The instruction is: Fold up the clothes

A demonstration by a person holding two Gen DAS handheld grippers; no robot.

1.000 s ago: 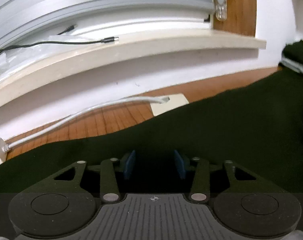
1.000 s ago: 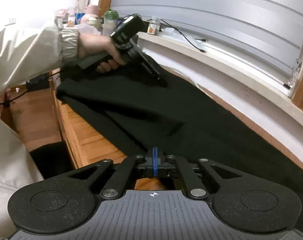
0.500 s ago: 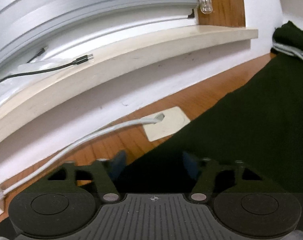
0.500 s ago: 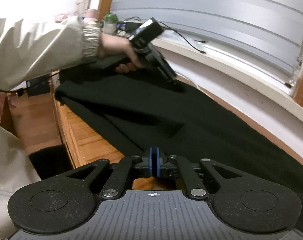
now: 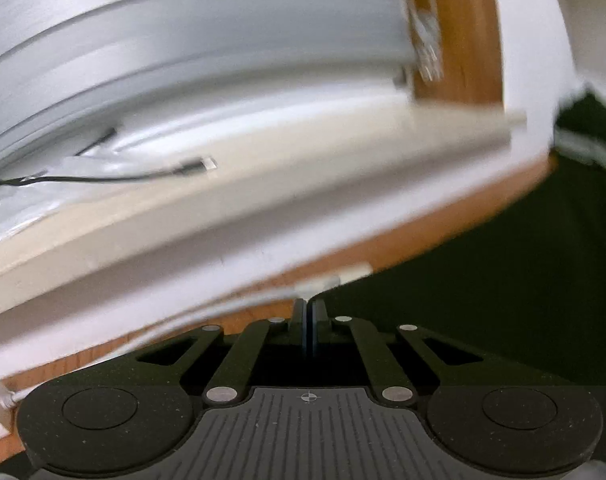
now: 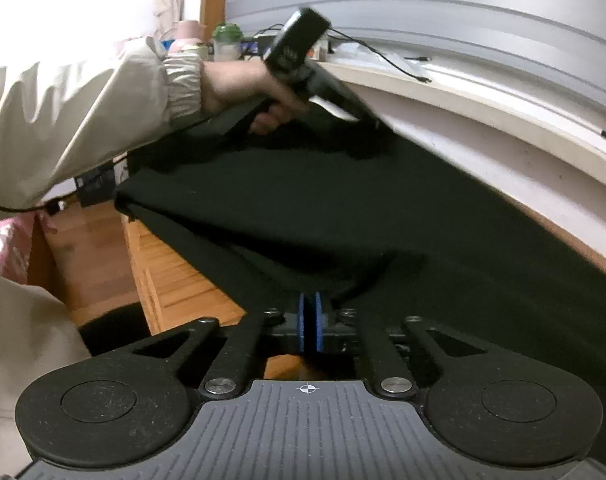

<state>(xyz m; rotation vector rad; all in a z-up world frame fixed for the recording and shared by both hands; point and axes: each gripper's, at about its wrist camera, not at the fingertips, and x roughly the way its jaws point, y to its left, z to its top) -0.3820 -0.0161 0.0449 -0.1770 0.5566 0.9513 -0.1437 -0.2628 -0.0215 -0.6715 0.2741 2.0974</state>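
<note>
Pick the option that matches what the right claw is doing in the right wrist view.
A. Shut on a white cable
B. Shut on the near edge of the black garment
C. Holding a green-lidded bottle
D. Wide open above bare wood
B: the right claw has its blue pads together with a fold of the black garment pinched between them, at the cloth's near edge over the wooden tabletop.

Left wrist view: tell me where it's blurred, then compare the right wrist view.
Left wrist view: windowsill and wall smeared by motion blur, left gripper sharp. Right wrist view: mostly sharp, with blur only around the left gripper; black garment shows little detail.
</note>
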